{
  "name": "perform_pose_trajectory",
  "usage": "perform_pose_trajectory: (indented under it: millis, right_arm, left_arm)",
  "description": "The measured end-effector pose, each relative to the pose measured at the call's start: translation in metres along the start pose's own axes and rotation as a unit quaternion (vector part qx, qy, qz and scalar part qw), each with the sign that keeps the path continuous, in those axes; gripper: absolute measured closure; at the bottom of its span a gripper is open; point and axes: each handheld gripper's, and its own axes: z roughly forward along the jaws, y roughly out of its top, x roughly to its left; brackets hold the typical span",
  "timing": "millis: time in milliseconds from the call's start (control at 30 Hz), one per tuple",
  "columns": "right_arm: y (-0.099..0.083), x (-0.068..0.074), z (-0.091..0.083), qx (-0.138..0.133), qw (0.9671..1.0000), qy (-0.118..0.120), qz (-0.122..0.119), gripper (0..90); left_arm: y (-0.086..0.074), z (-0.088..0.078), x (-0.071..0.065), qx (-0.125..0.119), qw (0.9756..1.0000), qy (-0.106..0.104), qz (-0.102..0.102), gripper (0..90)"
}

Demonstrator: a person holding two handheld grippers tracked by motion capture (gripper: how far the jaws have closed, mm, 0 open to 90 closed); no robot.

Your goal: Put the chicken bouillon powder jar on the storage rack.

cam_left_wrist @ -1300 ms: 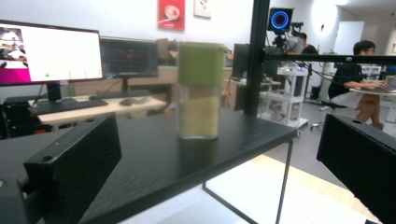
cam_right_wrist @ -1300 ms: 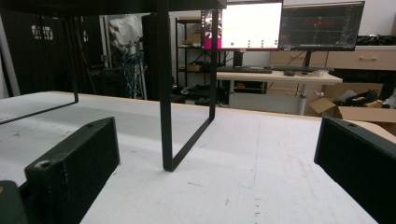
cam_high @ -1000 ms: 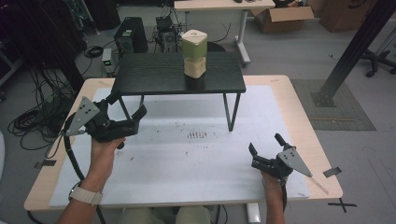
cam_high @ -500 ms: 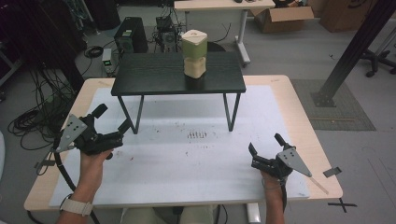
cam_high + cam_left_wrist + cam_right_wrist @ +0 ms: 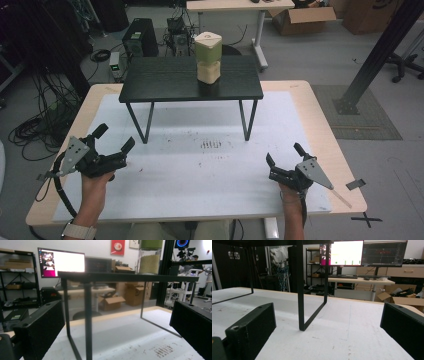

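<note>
**Two hand-held grippers resting released at the lower corners**

Two hand-held grippers are sitting low on the white counter [image 5: 200, 175], both with jaws spread wide and nothing between them. In the high view, the left hand-held gripper [image 5: 114, 139] is lying at the lower left of the frame, its jaws pointing toward the upper right, with the person's left hand [image 5: 95, 177] wrapping its body. The right hand-held gripper [image 5: 283, 154] is sitting at the lower right, its jaws pointing up the frame.

The nearest thing to both is the black stand [image 5: 190, 85], which is occupying the upper middle of the high view, well apart from each gripper. A tall container [image 5: 208, 57] with a green upper part and a beige lower part is standing upright on its top, right of centre.

In the left gripper view, the container [image 5: 150, 257] is showing at the upper right, above the stand's top edge [image 5: 125, 277]. In the right gripper view, one stand leg [image 5: 300, 290] is rising at centre left between the jaws, farther off.
</note>
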Motion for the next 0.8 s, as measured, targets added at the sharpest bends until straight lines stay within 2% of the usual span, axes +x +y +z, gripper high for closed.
perform_pose_trajectory:
  millis: [167,267,467,533,800]
  right_arm:
    - [0.0,0.0,0.0,0.0,1.0,0.0,-0.001,0.0]
    - [0.0,0.0,0.0,0.0,1.0,0.0,-0.001,0.0]
    - [0.0,0.0,0.0,0.0,1.0,0.0,-0.001,0.0]
    - [0.0,0.0,0.0,0.0,1.0,0.0,-0.001,0.0]
    - [0.0,0.001,0.0,0.001,1.0,0.001,-0.002,0.0]
  left_arm:
    - [-0.011,-0.007,0.006,0.003,0.9999,0.012,-0.011,0.2]
    - [-0.018,-0.01,0.009,0.004,0.9998,0.019,-0.01,0.2]
    - [-0.036,-0.011,0.014,0.02,0.999,0.039,-0.013,0.2]
    - [-0.041,-0.012,0.015,0.026,0.9986,0.041,-0.018,0.2]
    - [-0.059,-0.013,0.02,0.044,0.9974,0.053,-0.018,0.2]
